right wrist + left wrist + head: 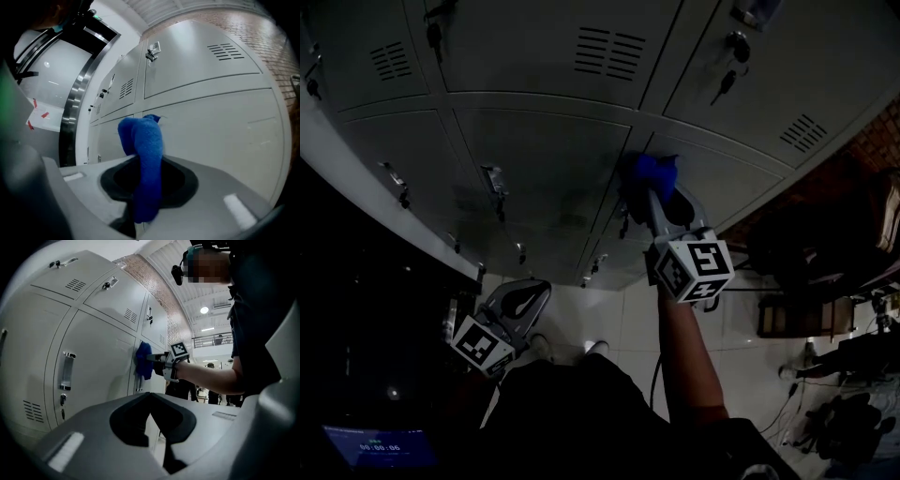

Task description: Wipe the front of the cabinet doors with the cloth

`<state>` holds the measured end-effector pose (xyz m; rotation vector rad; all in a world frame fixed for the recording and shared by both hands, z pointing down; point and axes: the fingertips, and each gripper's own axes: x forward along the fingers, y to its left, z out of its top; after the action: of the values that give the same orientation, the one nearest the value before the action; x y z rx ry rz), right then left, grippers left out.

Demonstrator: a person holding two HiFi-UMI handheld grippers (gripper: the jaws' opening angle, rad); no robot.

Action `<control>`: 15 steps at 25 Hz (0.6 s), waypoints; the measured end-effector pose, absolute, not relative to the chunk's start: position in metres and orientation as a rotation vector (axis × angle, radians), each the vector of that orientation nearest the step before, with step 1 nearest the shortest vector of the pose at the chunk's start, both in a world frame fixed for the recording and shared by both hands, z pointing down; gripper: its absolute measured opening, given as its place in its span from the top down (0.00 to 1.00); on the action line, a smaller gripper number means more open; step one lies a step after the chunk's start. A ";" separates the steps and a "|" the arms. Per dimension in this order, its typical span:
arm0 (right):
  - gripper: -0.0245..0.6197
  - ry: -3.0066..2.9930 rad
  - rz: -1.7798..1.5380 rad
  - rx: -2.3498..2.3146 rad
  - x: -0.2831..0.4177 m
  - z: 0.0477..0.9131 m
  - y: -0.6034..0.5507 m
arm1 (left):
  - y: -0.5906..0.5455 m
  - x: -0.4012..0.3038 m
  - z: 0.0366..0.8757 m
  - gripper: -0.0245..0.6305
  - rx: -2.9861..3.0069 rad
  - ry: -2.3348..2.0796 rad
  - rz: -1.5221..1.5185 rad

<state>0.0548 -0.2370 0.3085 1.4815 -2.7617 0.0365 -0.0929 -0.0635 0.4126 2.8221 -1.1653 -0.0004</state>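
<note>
Dim head view looking steeply down a bank of grey metal cabinet doors point(546, 157). The right gripper point(657, 200), on an outstretched arm, is clenched on a blue cloth point(144, 152). The cloth bulges out past the jaws and is pressed against a lower door point(220, 136), near the seam with the next door. The left gripper point(150, 400) hangs low beside the person's body, well apart from the doors, with its jaws closed together on nothing.

Wiping seems to be under way. To do it well, keep the cloth flat against the panel with steady pressure and sweep in overlapping strokes. Steer round the handles point(495, 181) and locks, so that only cloth touches the door.
</note>
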 end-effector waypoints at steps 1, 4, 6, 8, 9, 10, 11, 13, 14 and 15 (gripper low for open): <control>0.83 -2.757 0.033 1.487 0.056 0.308 -0.238 | -0.063 -0.096 0.413 0.96 2.818 -1.171 0.001; 0.83 -2.736 0.026 1.513 0.063 0.309 -0.238 | -0.063 -0.095 0.413 0.96 2.817 -1.167 -0.002; 0.83 -2.716 0.029 1.544 0.075 0.310 -0.238 | -0.064 -0.089 0.412 0.96 2.825 -1.143 -0.005; 0.83 -2.691 0.030 1.582 0.091 0.310 -0.238 | -0.064 -0.079 0.411 0.96 2.831 -1.107 0.000; 0.83 -2.679 0.031 1.601 0.101 0.311 -0.239 | -0.065 -0.074 0.411 0.96 2.838 -1.094 -0.001; 0.83 -2.666 0.032 1.620 0.110 0.311 -0.239 | -0.066 -0.070 0.411 0.96 2.849 -1.087 -0.005; 0.83 -2.652 0.033 1.639 0.121 0.311 -0.239 | -0.068 -0.066 0.411 0.96 2.860 -1.080 -0.008; 0.83 -2.622 0.035 1.680 0.142 0.312 -0.240 | -0.070 -0.057 0.410 0.96 2.872 -1.062 -0.007; 0.83 -2.606 0.036 1.702 0.154 0.313 -0.240 | -0.071 -0.053 0.410 0.96 2.876 -1.052 -0.006; 0.83 -2.591 0.039 1.726 0.165 0.313 -0.241 | -0.072 -0.049 0.410 0.96 2.880 -1.043 -0.005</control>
<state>0.1652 -0.2405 0.3135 1.7256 -2.5906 0.0393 -0.0490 -0.0717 0.4099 2.8801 -1.0426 -0.0046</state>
